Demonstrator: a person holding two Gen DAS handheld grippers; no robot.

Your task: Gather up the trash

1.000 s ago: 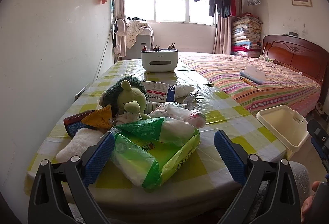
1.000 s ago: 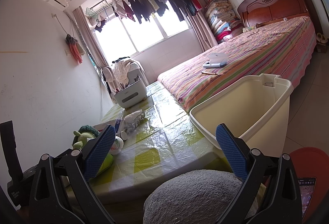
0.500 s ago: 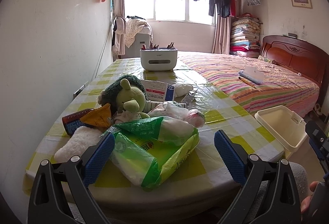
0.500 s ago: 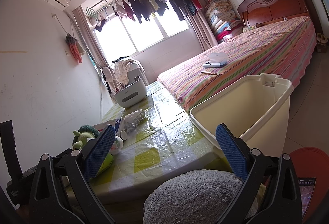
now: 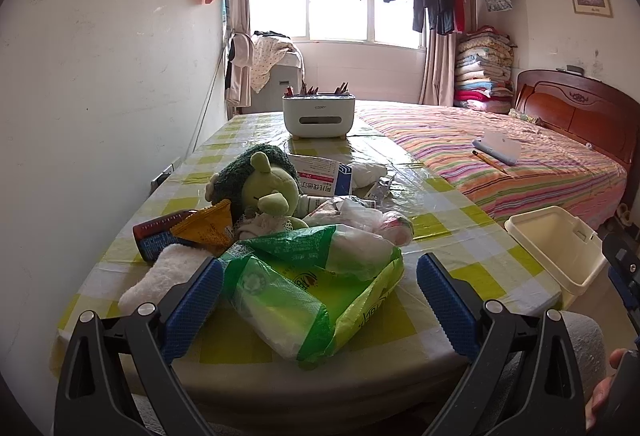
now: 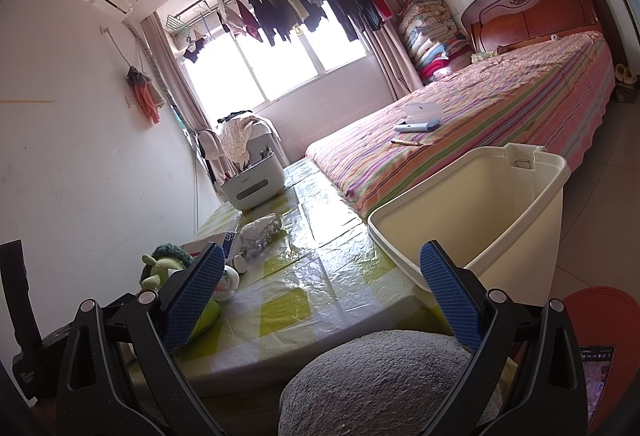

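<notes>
The green plastic wrapper (image 5: 312, 292) lay crumpled at the table's (image 5: 448, 236) near edge, looking light, soft and slippery; its bunched middle seemed the best hold. The left gripper (image 5: 318, 296) straddled it, tongs apart. The right gripper (image 6: 322, 292), also apart, hovered near the cream bin (image 6: 492, 220).

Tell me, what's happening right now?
Left tongs open, framing crumpled green plastic wrapper. Right tongs open, empty. Cream plastic bin waiting beside table.
</notes>
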